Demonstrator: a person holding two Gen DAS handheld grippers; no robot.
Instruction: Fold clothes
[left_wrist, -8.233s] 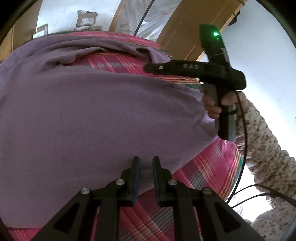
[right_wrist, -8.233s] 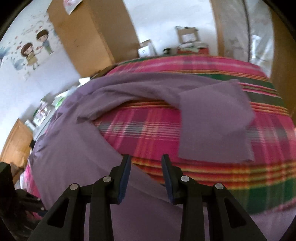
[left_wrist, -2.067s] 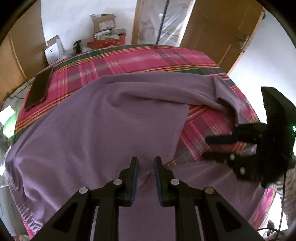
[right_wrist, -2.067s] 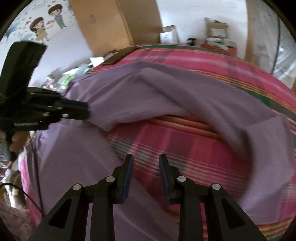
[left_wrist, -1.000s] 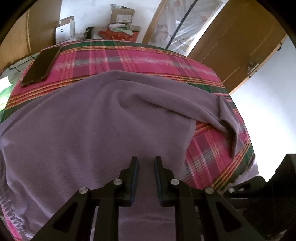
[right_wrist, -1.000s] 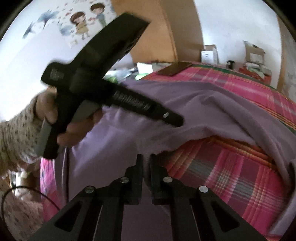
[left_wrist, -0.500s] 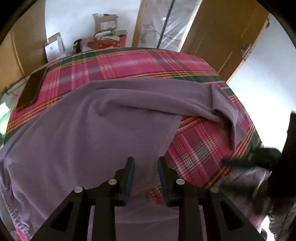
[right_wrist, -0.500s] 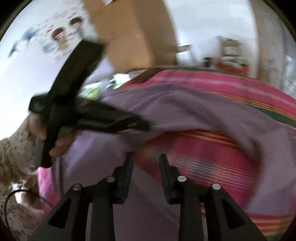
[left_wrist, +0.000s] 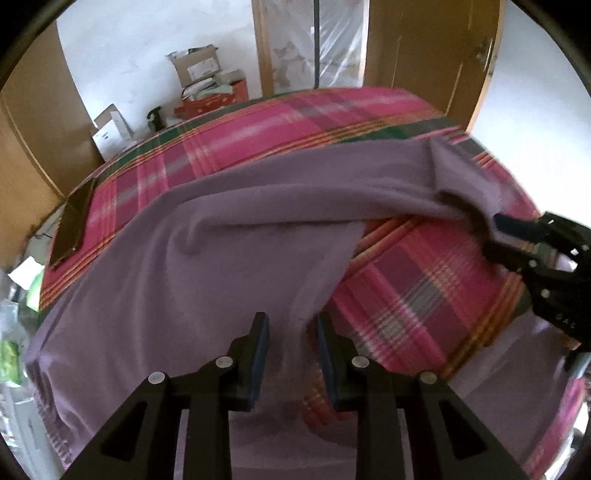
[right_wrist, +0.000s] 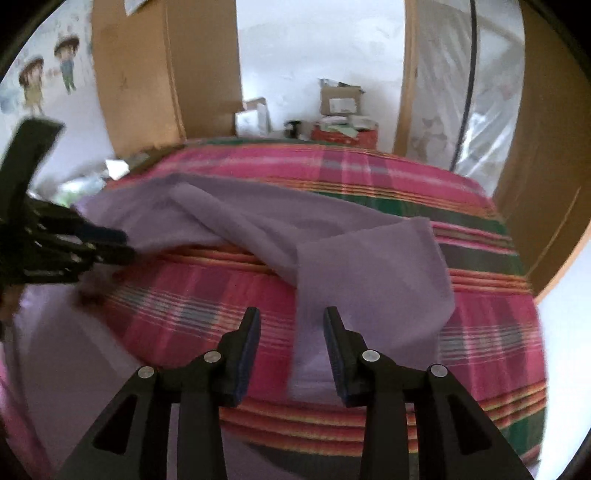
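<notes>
Over the pink plaid bedspread, the left gripper stands parted above the loose purple knit garment; the right gripper has just opened further, gripping nothing

**Garment across the bed, boxes behind**

From my left wrist view, the garment lay spread over the blanket, mostly to the left. A flat device rested on the blanket's left edge. Behind the bed stood cardboard boxes, with a door to their right.
</notes>
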